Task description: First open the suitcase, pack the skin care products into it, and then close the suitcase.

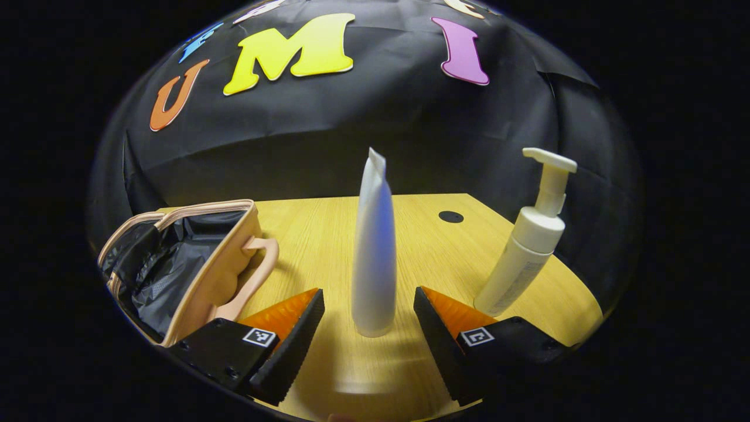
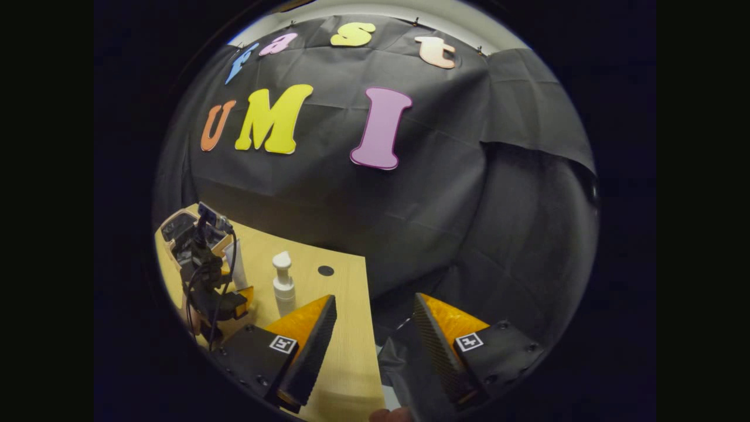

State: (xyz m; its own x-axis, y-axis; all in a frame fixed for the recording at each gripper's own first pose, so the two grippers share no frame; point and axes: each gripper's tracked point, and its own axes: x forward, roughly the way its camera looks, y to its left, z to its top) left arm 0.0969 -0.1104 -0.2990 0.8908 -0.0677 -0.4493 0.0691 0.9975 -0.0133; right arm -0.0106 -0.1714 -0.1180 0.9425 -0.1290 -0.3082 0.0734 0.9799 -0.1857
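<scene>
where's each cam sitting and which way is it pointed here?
Left gripper view: rides the left gripper, low over the wooden table, facing the booth wall; its open fingers flank the upright white tube, open suitcase to one side, pump bottle to the other.
Right gripper view: rides the right gripper at the table's edge, facing the wall; its open fingers show below, the left gripper farther off.
Shared: table, tube, pump bottle, suitcase.
</scene>
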